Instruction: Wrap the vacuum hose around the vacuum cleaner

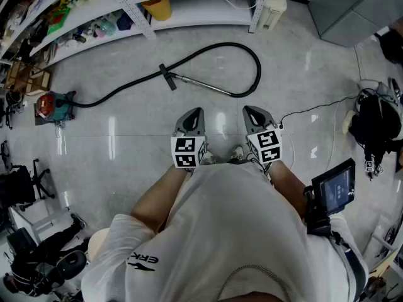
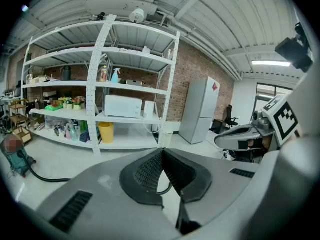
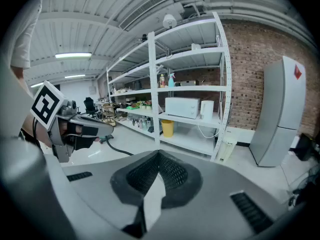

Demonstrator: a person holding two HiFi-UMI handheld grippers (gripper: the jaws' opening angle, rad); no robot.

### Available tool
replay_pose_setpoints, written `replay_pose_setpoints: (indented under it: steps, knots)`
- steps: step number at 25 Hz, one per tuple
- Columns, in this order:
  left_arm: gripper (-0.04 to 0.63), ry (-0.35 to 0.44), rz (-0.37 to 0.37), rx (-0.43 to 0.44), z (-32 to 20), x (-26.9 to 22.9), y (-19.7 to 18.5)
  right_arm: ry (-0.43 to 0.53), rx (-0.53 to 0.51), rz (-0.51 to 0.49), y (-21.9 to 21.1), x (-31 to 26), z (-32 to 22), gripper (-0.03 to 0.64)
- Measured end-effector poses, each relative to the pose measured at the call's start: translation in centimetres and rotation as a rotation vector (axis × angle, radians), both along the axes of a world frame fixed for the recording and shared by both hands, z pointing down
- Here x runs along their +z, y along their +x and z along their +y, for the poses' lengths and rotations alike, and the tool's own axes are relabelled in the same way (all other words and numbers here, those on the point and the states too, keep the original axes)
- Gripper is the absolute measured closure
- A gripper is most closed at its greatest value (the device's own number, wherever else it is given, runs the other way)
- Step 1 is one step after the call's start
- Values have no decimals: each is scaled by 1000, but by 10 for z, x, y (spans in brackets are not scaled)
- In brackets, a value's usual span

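A small red and teal vacuum cleaner [image 1: 50, 106] sits on the floor at the left, near the shelving; it also shows low at the left as the vacuum cleaner [image 2: 19, 160]. Its black hose [image 1: 208, 51] runs right across the floor, loops round and ends in a metal wand [image 1: 204, 85] with a black handle [image 1: 167, 77]. My left gripper [image 1: 195, 114] and right gripper [image 1: 250, 111] are held side by side in front of my body, well short of the wand. Both are shut with nothing between their jaws, seen too as the left gripper [image 2: 161, 152] and right gripper [image 3: 159, 155].
White shelving [image 1: 189, 8] with a yellow bin [image 1: 157, 8] lines the far side. A grey cabinet [image 1: 349, 8] stands at the far right. A thin cable [image 1: 312, 111] and black gear [image 1: 376, 128] lie at the right. Office chairs [image 1: 25, 178] stand at the left.
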State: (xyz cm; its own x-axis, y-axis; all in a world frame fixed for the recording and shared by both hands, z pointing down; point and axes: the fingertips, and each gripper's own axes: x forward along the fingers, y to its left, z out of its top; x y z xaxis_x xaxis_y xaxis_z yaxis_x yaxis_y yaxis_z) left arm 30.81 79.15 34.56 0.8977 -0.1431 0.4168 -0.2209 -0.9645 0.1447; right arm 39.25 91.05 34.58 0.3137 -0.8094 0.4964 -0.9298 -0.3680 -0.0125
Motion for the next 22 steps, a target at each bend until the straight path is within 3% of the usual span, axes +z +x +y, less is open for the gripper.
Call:
replay_pose_setpoints:
  steps: [12,22]
  knots:
    - [592,2,-13,-5,-3,4,-8,12,14,-2,0,1,1,622]
    - [592,-4,-37,-13,-25,11,-34,-35,6,-4,-18,10,-12,622]
